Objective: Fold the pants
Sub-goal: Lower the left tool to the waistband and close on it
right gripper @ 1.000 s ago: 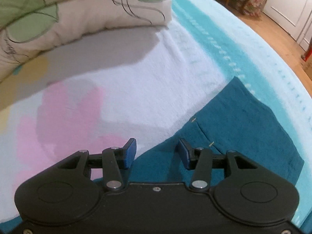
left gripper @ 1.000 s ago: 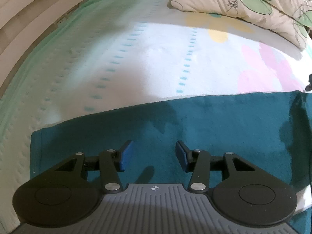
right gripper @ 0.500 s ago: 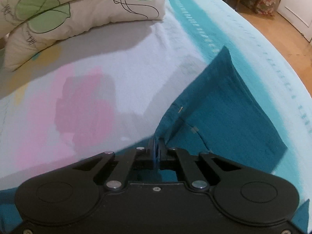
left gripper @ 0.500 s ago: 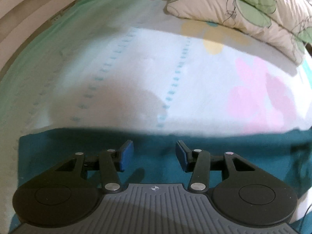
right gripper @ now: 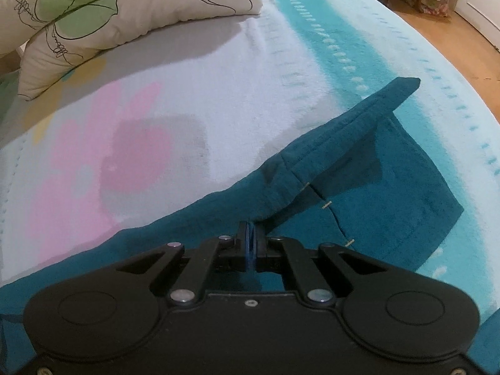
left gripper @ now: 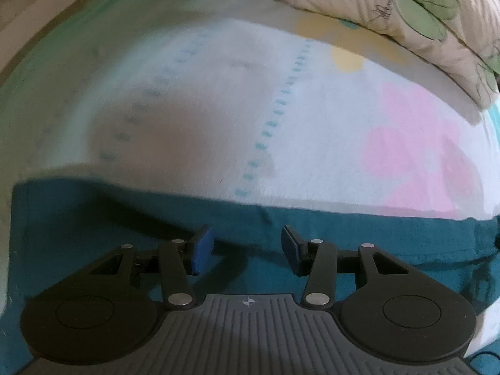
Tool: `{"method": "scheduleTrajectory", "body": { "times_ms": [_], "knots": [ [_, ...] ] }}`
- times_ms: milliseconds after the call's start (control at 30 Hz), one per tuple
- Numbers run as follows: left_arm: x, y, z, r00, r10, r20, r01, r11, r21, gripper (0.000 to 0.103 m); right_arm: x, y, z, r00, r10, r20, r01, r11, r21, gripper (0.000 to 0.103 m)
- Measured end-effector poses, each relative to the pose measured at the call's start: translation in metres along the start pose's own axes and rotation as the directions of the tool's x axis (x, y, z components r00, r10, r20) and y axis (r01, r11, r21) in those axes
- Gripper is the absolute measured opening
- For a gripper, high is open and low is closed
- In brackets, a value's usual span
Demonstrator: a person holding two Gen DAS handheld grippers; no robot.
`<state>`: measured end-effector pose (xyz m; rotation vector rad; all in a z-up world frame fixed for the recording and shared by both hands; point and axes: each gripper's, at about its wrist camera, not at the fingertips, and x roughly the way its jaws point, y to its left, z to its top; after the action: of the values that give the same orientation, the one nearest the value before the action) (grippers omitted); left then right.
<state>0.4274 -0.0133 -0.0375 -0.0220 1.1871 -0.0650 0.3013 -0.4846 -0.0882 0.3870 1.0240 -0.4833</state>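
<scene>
Meanwhile the right tool (right gripper: 252,243) pinches the teal pants (right gripper: 390,193), while the left tool (left gripper: 247,247) gapes above them.

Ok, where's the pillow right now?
The pillow lies at the far end of the bed, upper left in the right wrist view and upper right in the left wrist view, beyond the pink flower print and the teal pants.

No readable text, brand names or numbers anywhere, only a small round crosshair mark on the grey ribbed body of the left hand-held gripper (left gripper: 247,251), black scribbled line motifs on the pillow (right gripper: 131,15) resembling handwriting but not legible
</scene>
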Motion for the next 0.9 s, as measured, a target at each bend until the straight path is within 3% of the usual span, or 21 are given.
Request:
{"method": "scheduleTrajectory", "body": {
  "times_ms": [433,633,900],
  "knots": [
    [0.015,0.01,0.012,0.998,-0.064,0.011,0.065,0.984,-0.164,0.047,0.003,-0.001,-0.001,1.0,0.006,-0.005,-0.006,1.0,-0.008,0.005],
    [0.024,0.006,0.008,0.998,-0.056,-0.02,0.051,0.979,-0.196,0.047,-0.001,-0.006,-0.001,1.0,0.016,0.006,-0.016,1.0,0.014,0.005],
    [0.003,0.01,-0.004,0.997,-0.032,0.071,0.048,0.972,-0.228,0.047,-0.013,-0.009,0.002,0.999,0.038,0.032,-0.039,0.999,0.027,0.005]
  ]
}}
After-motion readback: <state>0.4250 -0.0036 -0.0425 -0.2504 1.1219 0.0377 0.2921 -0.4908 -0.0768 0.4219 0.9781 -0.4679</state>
